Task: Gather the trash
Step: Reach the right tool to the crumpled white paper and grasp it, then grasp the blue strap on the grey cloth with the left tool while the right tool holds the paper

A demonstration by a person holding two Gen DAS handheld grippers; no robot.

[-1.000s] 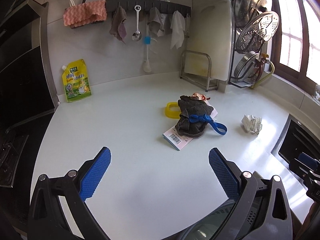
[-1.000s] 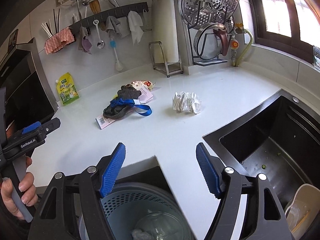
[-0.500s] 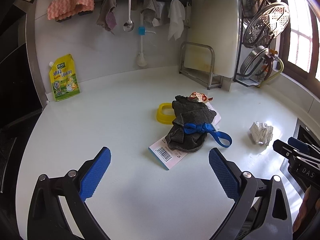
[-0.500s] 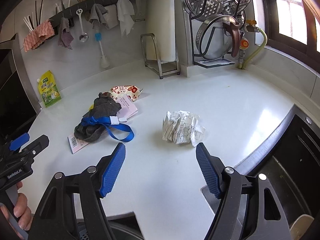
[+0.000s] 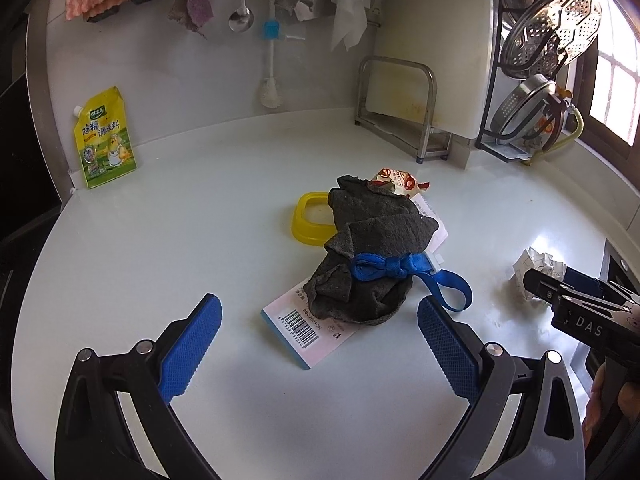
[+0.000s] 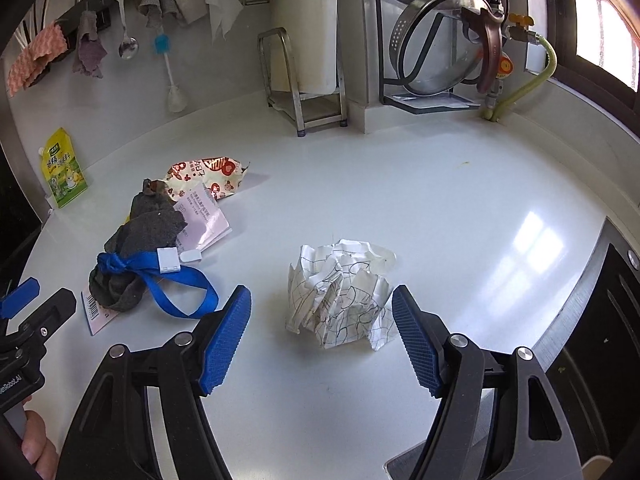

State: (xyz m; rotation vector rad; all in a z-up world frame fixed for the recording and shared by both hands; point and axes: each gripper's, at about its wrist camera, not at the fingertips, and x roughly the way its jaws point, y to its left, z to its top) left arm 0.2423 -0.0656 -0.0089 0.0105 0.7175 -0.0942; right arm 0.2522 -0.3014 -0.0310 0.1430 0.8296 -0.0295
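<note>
Left wrist view: the left gripper point(image 5: 318, 322) is seen spread wide and empty above the white counter point(image 5: 160, 240), just short of a dark cloth bundle point(image 5: 368, 248) tied with a blue strap point(image 5: 400, 270) on a barcoded packet point(image 5: 308, 330). Right wrist view: the right gripper point(image 6: 322, 322) is spread wide, its pads flanking but not pressing a crumpled paper ball point(image 6: 340, 296) lying on the counter beside the sink point(image 6: 600, 344).

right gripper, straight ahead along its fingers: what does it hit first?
Most likely the crumpled paper ball. The right gripper is open and the ball sits just ahead, roughly centred between the fingers, nothing in between. Depth is unclear; aimed a little short, it would meet the white countertop first.
</note>
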